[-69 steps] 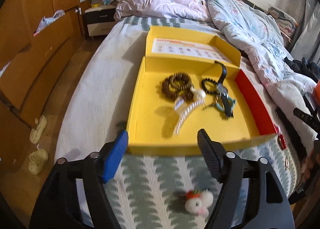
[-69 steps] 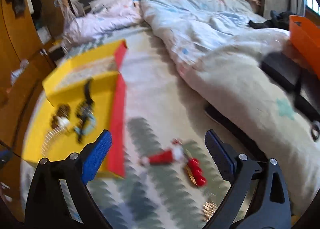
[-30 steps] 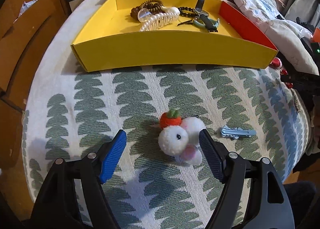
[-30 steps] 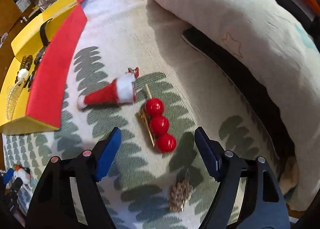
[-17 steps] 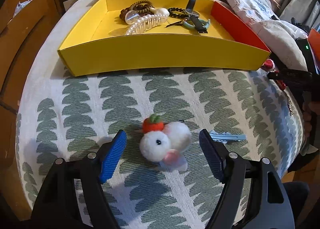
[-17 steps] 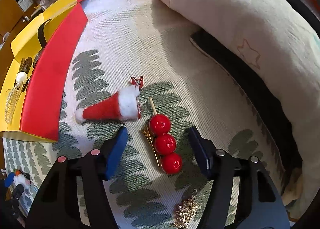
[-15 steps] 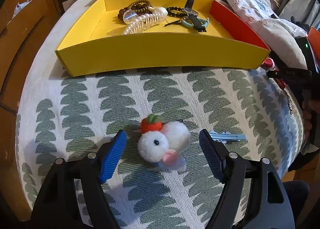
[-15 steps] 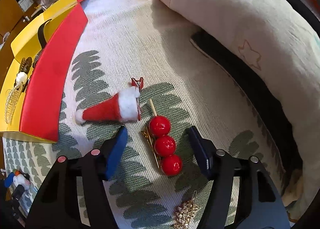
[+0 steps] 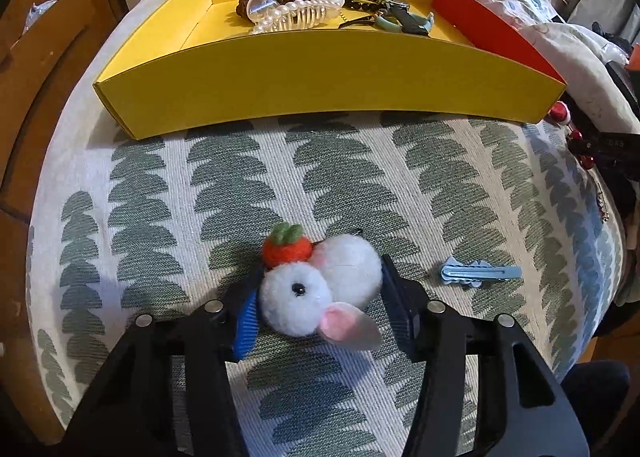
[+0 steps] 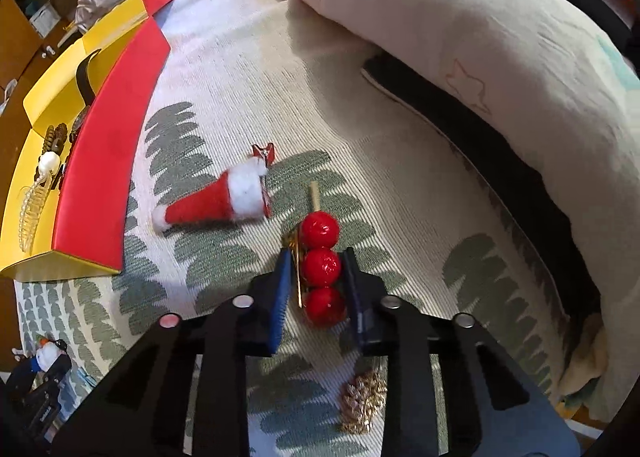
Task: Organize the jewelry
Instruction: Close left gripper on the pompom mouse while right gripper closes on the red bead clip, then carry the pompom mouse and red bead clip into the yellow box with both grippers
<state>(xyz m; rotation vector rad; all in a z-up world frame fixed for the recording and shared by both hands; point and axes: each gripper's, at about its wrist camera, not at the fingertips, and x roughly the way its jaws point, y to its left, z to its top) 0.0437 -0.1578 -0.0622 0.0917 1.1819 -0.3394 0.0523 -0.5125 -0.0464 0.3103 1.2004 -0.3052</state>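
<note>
Red-berry hairpin (image 10: 322,269) is pinched by the just-closing right gripper (image 10: 316,289), the pompom clip (image 9: 316,289) by the left gripper (image 9: 318,309); straight lifts are advised toward the yellow box (image 9: 320,77).

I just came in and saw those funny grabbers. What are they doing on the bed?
A person is tidying hair clips into the yellow box. The left gripper has just been closing its fingers around the fluffy white bunny clip. The right gripper has just been closing on the clip with three red balls. Both clips lie on the leaf-patterned bedspread. A Santa hat clip and a blue clip wait nearby.
</note>
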